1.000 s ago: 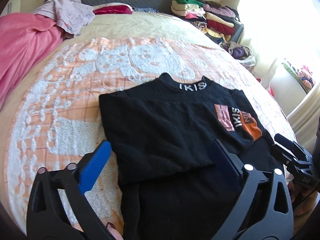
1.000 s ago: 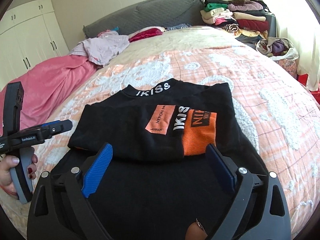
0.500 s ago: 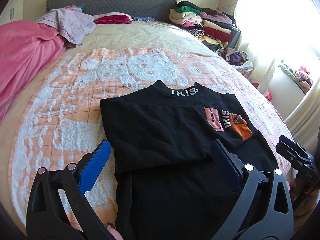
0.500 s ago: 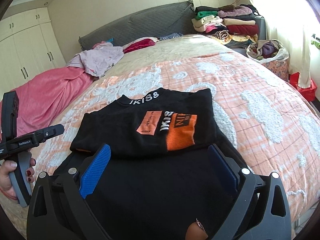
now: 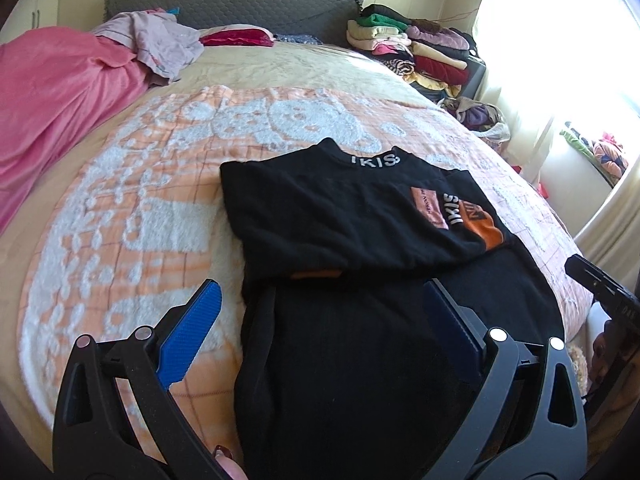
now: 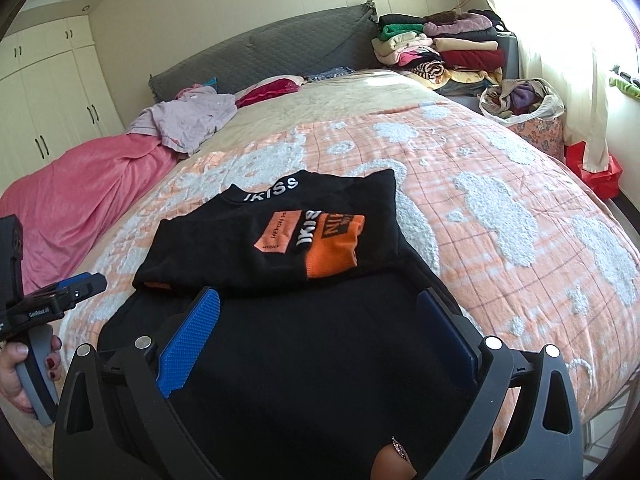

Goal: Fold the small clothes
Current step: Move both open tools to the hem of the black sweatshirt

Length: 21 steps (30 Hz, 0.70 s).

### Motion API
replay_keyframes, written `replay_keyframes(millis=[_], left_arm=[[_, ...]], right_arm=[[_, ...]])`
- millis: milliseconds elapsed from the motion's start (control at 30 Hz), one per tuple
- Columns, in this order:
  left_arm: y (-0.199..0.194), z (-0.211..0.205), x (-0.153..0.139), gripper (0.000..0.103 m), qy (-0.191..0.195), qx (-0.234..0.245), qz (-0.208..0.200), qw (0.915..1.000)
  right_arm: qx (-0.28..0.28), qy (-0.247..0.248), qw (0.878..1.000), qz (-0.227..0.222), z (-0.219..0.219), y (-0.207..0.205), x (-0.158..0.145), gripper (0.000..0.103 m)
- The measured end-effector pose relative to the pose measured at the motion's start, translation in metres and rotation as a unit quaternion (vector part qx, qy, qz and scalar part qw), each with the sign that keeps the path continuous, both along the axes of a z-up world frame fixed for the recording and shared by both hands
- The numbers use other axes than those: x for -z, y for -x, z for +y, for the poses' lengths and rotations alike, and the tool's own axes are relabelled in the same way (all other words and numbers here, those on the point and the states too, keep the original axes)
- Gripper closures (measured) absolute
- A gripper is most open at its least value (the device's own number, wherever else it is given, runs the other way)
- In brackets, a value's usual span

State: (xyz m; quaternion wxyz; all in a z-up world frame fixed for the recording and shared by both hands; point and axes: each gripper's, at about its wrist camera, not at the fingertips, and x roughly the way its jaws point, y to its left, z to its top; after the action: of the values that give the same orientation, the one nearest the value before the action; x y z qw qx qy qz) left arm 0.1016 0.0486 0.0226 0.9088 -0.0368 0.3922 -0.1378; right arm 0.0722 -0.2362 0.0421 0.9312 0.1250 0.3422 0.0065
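A black top with an orange patch and white lettering lies on the bed, its sleeves folded in over the chest. Its lower half stretches flat toward me. My left gripper is open and empty above the lower left part of the top. My right gripper is open and empty above the lower half of the top. The left gripper also shows at the left edge of the right wrist view, and the right one at the right edge of the left wrist view.
The bed carries an orange and white blanket. A pink cover lies on its left side, with a lilac garment near the grey headboard. Stacked folded clothes and a bag of clothes stand at the right.
Both grippers have pulled back and risen from the top, so it looks smaller and farther away. Both jaws stay open. The top has not moved.
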Motion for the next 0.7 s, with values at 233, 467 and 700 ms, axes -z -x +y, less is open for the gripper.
replay_keyframes(millis=[233, 467, 700], left_arm=[[0.015, 0.017, 0.007, 0.01, 0.006, -0.027, 0.006, 0.9996], [0.03, 0.03, 0.019, 0.01, 0.002, -0.051, 0.024, 0.9984], [0.045, 0.038, 0.032, 0.01, -0.003, -0.058, 0.045, 0.9973]], right_arm=[[0.003, 0.001, 1.0, 0.003, -0.008, 0.01, 0.001, 0.005], [0.006, 0.003, 1.0, 0.005, -0.016, 0.021, 0.002, 0.005], [0.012, 0.002, 1.0, 0.01, -0.025, 0.029, 0.006, 0.005]])
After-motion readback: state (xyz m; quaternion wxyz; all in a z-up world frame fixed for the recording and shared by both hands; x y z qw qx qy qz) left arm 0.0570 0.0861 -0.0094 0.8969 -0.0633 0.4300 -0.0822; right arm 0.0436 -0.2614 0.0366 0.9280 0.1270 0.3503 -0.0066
